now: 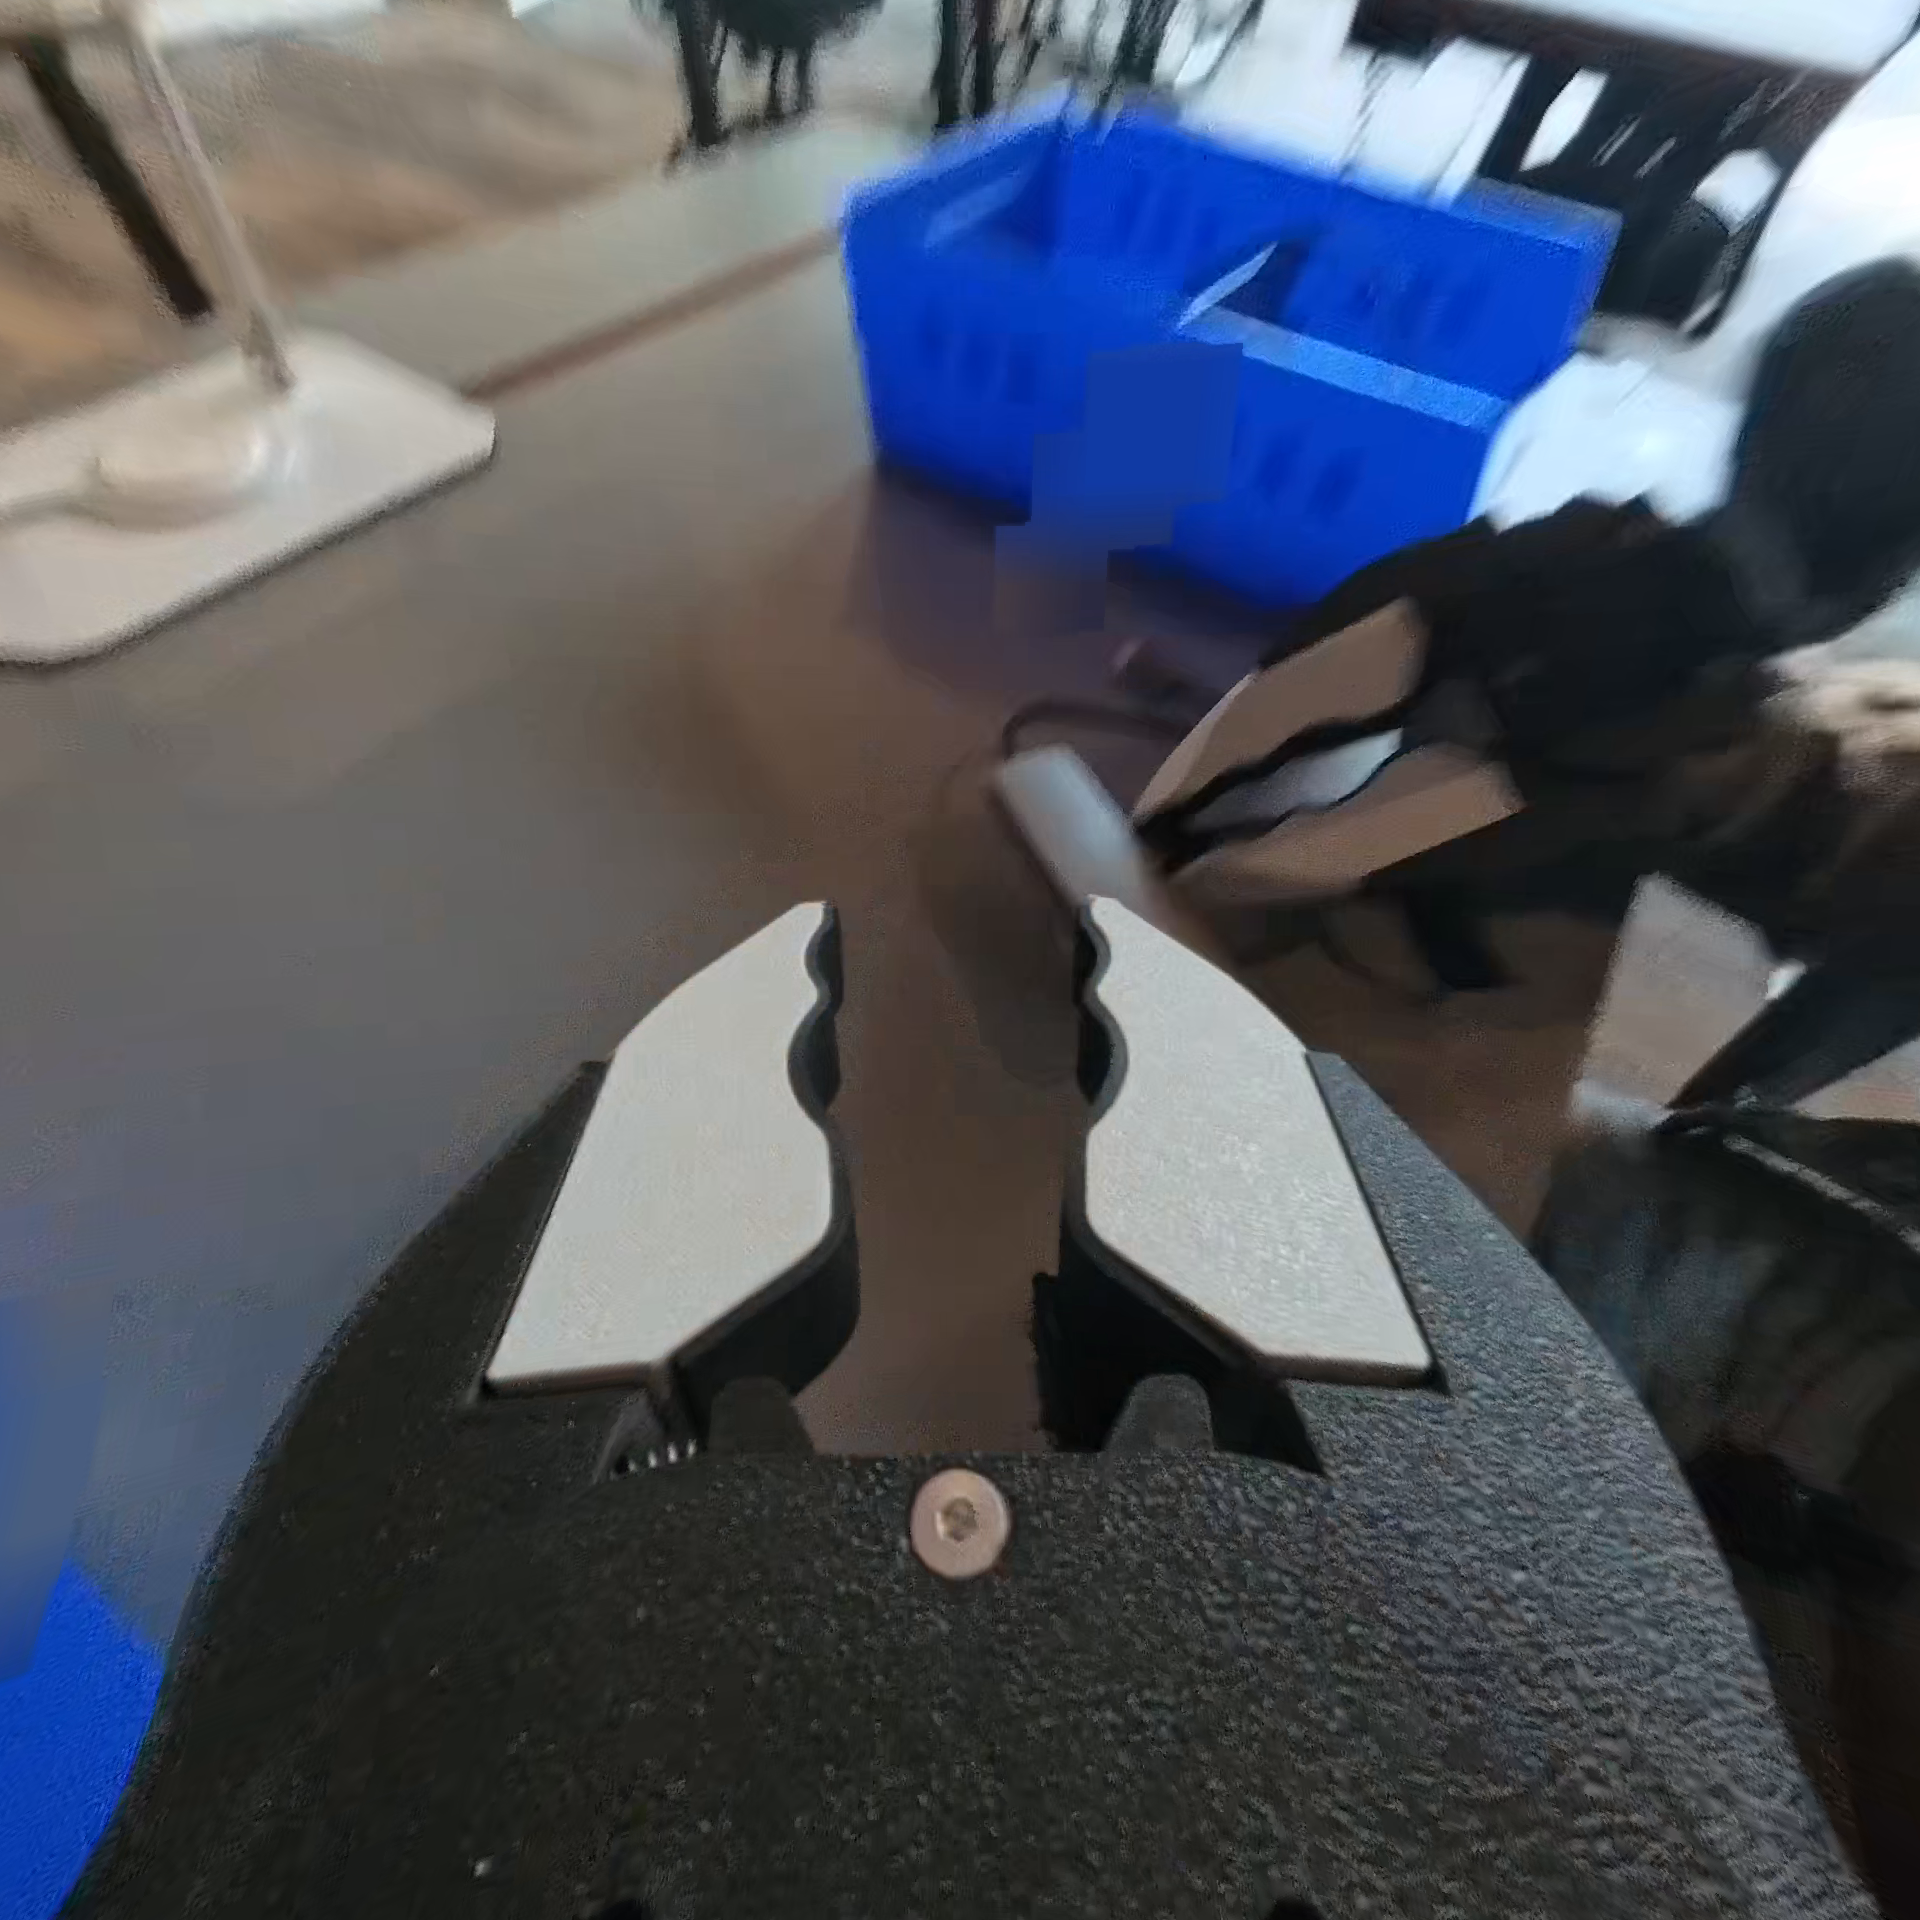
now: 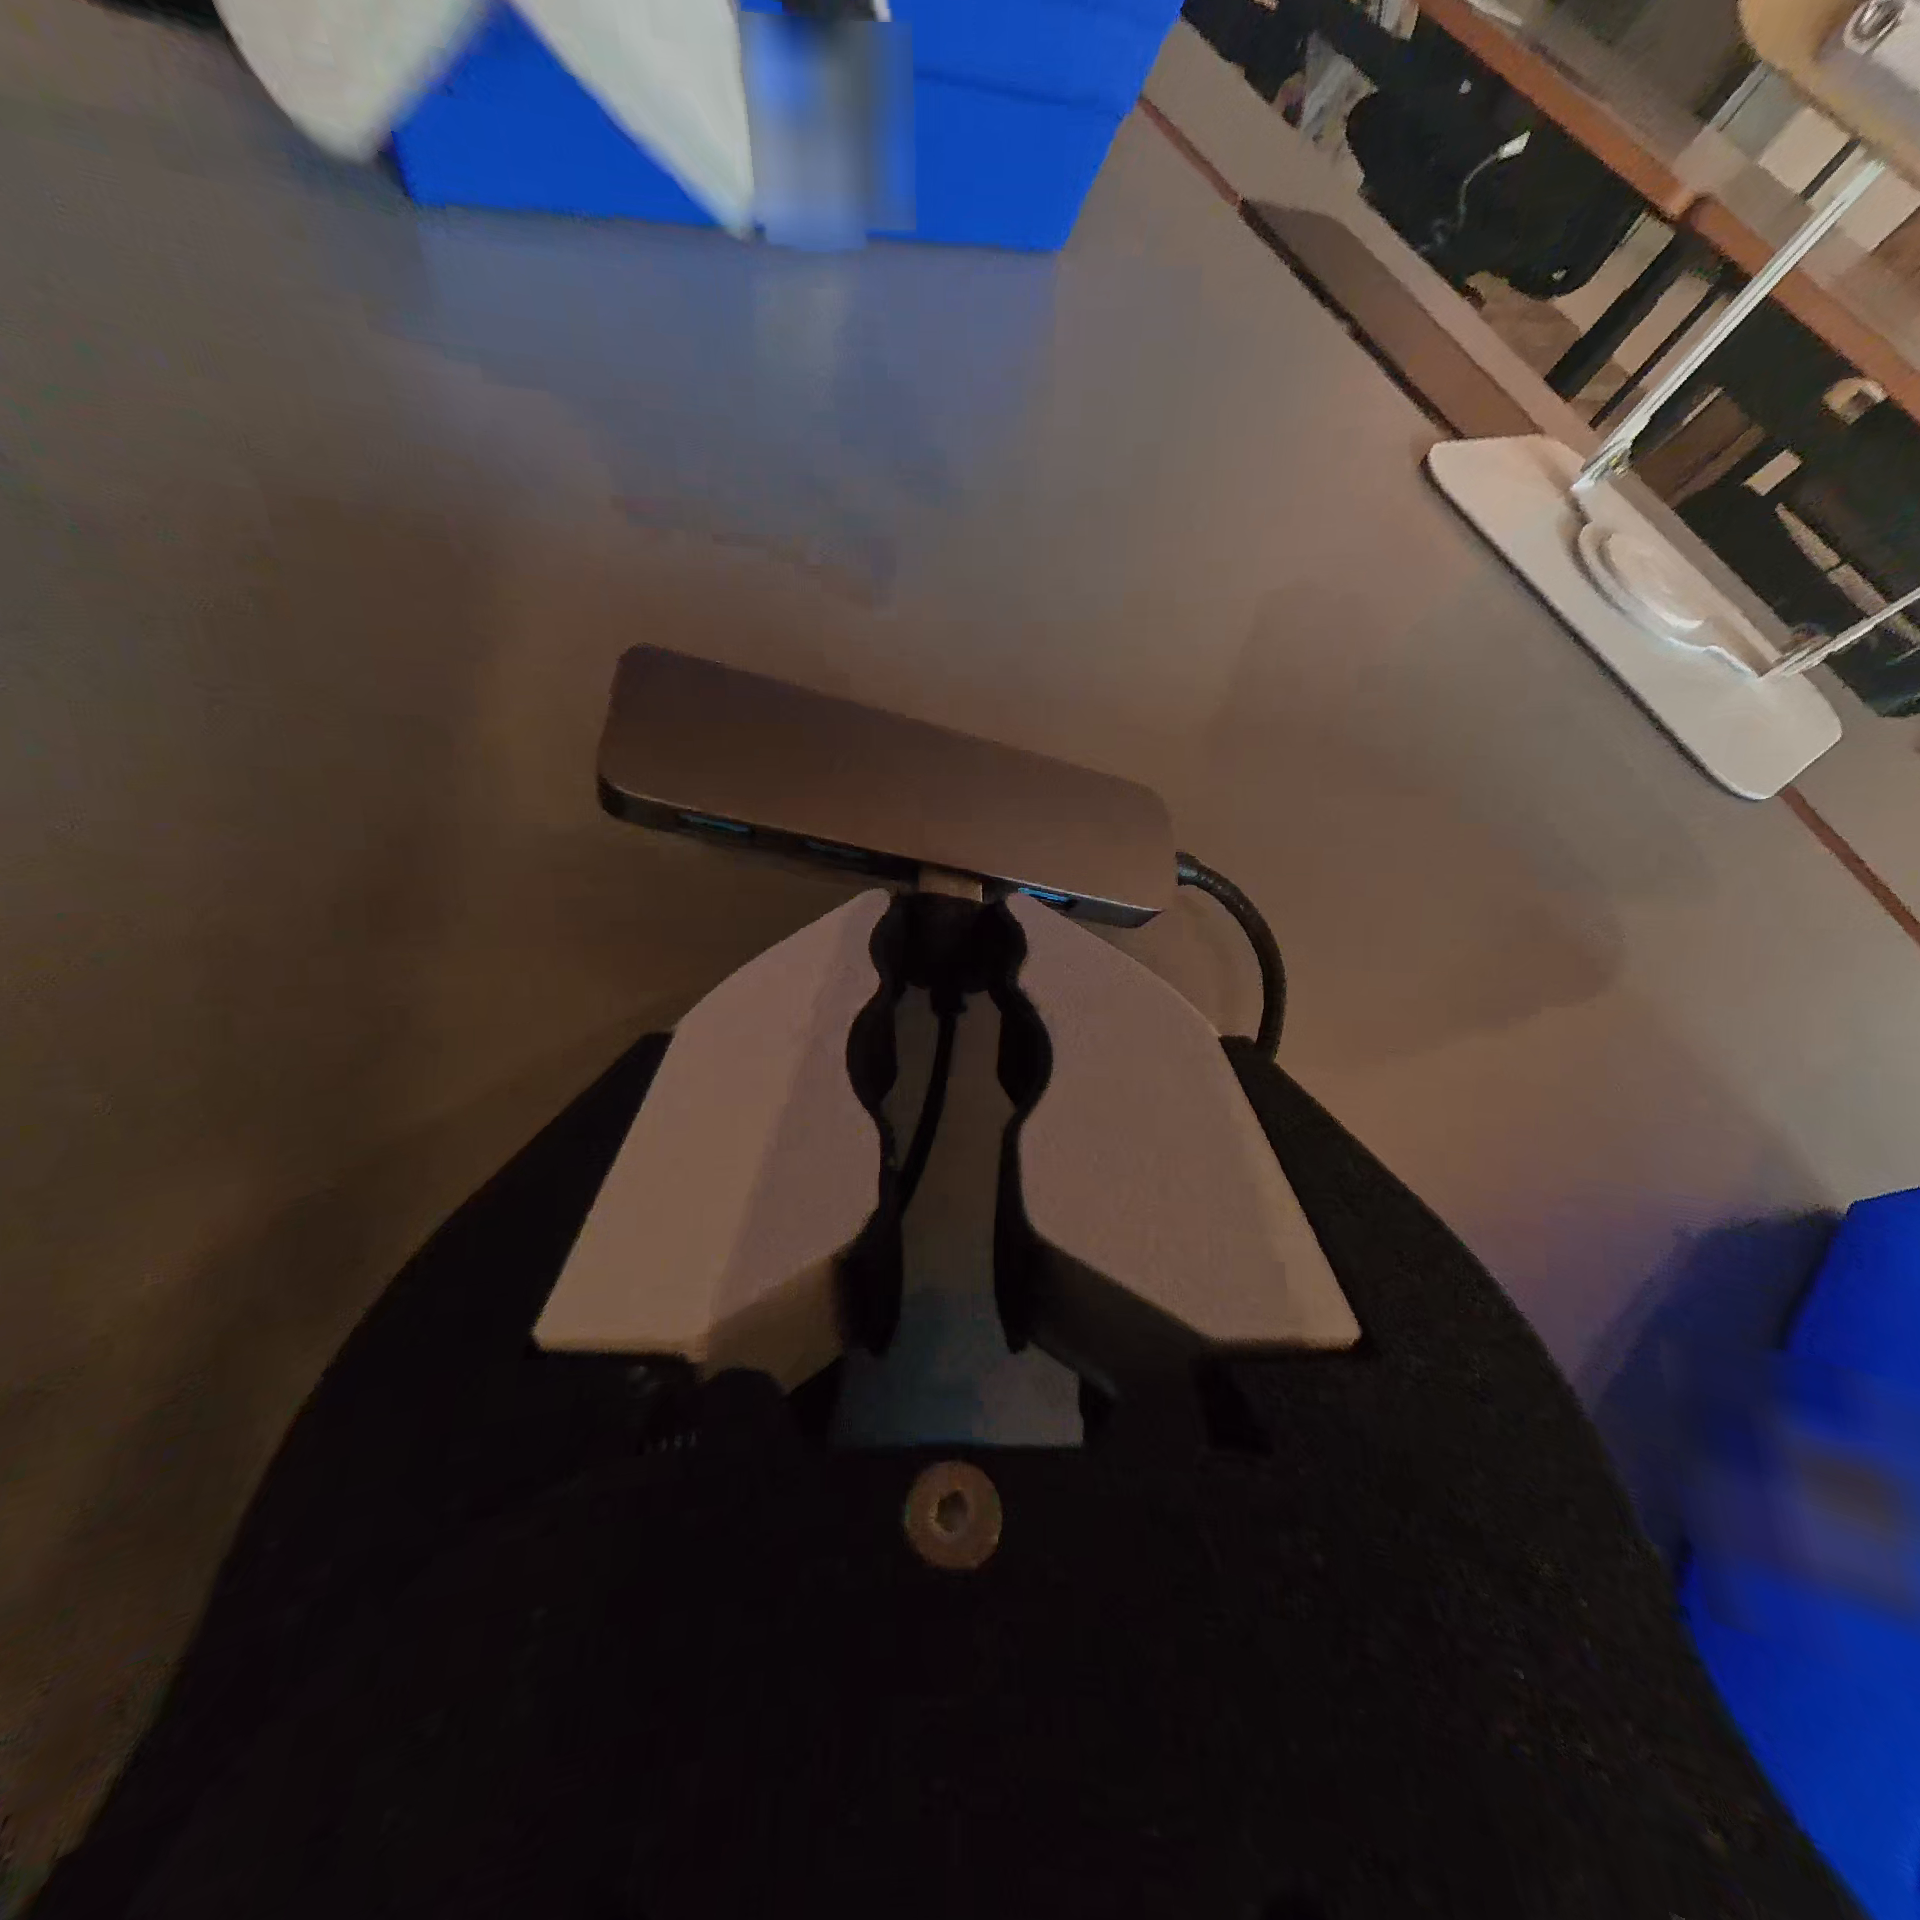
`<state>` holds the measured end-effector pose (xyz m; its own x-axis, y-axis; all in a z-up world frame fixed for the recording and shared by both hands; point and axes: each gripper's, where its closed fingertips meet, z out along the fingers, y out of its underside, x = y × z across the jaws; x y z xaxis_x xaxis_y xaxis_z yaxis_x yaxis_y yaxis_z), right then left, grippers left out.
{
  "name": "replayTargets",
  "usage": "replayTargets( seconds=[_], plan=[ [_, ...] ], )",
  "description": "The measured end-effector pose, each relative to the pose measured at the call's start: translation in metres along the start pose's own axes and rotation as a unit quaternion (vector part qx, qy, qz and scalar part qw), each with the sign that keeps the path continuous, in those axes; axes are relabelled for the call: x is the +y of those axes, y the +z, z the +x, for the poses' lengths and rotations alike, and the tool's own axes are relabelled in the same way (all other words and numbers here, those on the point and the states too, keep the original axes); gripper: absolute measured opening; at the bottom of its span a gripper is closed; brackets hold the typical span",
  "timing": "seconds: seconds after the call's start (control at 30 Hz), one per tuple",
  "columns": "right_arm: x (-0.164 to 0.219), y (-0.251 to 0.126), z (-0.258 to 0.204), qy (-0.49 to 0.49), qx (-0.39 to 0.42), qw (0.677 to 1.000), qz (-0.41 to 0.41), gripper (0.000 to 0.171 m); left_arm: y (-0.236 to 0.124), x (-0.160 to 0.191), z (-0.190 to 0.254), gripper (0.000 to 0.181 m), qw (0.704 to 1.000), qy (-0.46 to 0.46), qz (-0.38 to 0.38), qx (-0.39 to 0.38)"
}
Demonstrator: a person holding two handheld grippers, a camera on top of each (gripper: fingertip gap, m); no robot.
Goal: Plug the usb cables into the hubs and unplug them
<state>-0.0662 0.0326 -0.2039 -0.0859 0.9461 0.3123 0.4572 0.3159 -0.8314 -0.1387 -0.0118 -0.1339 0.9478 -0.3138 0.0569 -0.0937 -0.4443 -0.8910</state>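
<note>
Left wrist view: left claw (image 1: 956,935) low in the frame, fingers parted, nothing between them, dark desk (image 1: 416,831) showing through the gap. Blue crate (image 1: 1174,343) in the upper middle, contents blurred and not readable. White lamp base (image 1: 208,488) at upper left. At right of centre, right claw (image 1: 1226,831) reaching in from the right edge, tips just beside a pale, blurred hub (image 1: 1070,821) lying close ahead of the left claw's right fingertip. Thin dark cable (image 1: 1049,717) curling behind the hub.

Right wrist view: right claw (image 2: 940,914) at centre, clenched on a black USB plug (image 2: 945,935), its cord running back down between the fingers. Plug's metal end meeting the near edge of a flat grey hub (image 2: 883,769), among its ports, directly ahead of the fingertips. Hub tilted, right end lower; whether resting on the desk (image 2: 416,520) or lifted, cannot tell. Hub's own thick cable (image 2: 1262,966) looping off its right end. Blue crate (image 2: 987,114) at top, contents hidden; another blue crate (image 2: 1818,1455) at lower right; lamp base (image 2: 1621,613) at right. Ports and plug clear only here; left claw only in the other view.
</note>
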Motion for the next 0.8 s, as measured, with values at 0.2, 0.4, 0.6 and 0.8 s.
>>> replayTargets(
  seconds=[0.2,0.4,0.6,0.8],
  plan=[
    [-0.017,-0.006,-0.001,-0.05,0.015,0.997,0.048,0.014,0.038,0.032,0.007,0.039,0.994,-0.073,-0.073,0.036],
    [-0.03,-0.016,-0.001,-0.117,0.04,0.989,0.083,0.014,0.044,0.014,0.031,0.024,0.965,-0.185,-0.028,0.184],
    [-0.038,-0.018,-0.005,-0.144,0.049,0.982,0.108,0.014,0.037,0.005,0.046,0.026,0.927,-0.239,-0.017,0.289],
    [-0.043,-0.023,-0.009,-0.199,0.068,0.971,0.114,0.014,0.041,0.006,0.055,0.013,0.914,-0.255,-0.028,0.315]
  ],
)
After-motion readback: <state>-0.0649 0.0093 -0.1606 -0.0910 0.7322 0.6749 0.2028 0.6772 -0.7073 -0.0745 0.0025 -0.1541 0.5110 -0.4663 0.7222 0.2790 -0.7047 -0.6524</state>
